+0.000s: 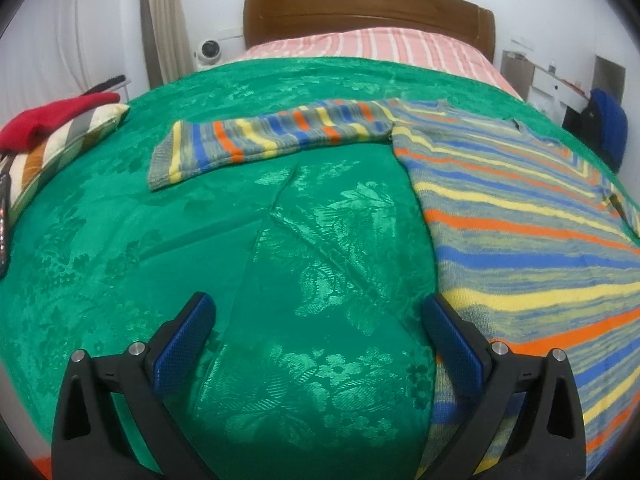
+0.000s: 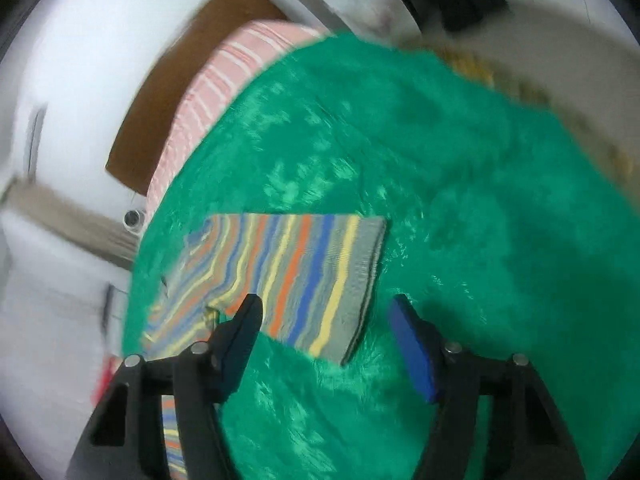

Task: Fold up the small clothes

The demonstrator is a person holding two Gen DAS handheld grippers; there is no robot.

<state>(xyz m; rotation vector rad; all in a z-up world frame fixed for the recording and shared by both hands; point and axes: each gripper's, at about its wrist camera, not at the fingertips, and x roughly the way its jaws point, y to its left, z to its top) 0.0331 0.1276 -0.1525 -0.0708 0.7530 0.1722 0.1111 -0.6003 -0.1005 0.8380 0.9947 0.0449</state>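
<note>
While the striped sweater (image 1: 520, 220) lies flat on the green bedspread (image 1: 280, 280) at frame right, left hand-held gripper (image 1: 320, 336) is released; right hand-held gripper (image 2: 326, 332), blurred, looks released near the sleeve (image 2: 304, 280).

The left tongs (image 1: 320, 336) fill the bottom of their view, blue-padded fingers (image 1: 184, 344) spread wide with nothing between them. The right tongs (image 2: 326, 332) sit low in their blurred view, also spread apart and holding nothing.
</note>
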